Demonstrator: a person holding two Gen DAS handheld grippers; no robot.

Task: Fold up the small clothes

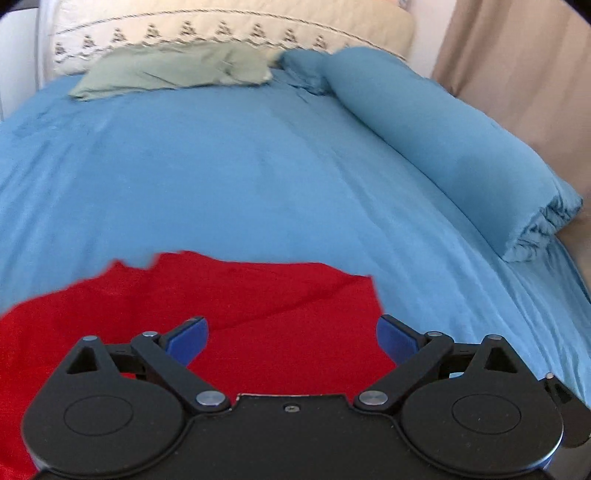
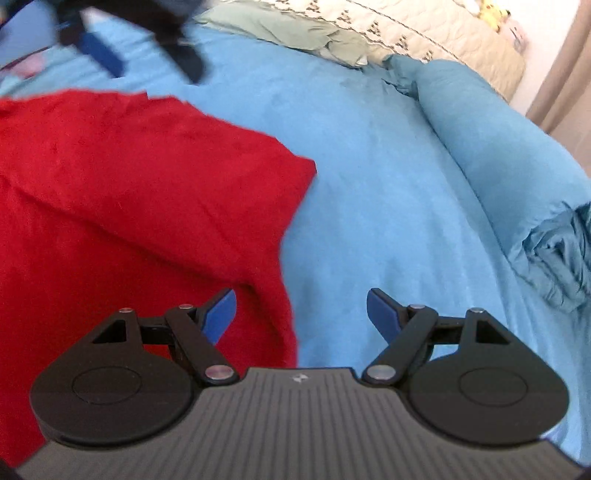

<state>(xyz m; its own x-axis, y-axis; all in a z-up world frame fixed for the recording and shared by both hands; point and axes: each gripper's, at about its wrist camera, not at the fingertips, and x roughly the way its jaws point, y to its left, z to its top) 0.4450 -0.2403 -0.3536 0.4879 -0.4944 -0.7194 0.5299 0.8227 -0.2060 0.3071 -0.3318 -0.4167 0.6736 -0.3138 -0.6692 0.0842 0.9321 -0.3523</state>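
A small red garment (image 1: pixel 229 295) lies spread on the blue bedsheet (image 1: pixel 221 166). My left gripper (image 1: pixel 291 332) is open and empty, hovering above the garment's near part. In the right wrist view the red garment (image 2: pixel 129 192) fills the left half, with a sleeve corner pointing right. My right gripper (image 2: pixel 301 312) is open and empty, straddling the garment's right edge. The left gripper (image 2: pixel 110 44) shows blurred at the top left of that view, above the garment's far edge.
A rolled blue blanket (image 1: pixel 443 140) lies along the bed's right side, also in the right wrist view (image 2: pixel 498 158). A green cloth (image 1: pixel 173 70) and a cream patterned quilt (image 1: pixel 221 29) lie at the head. A beige curtain (image 1: pixel 517 55) hangs at right.
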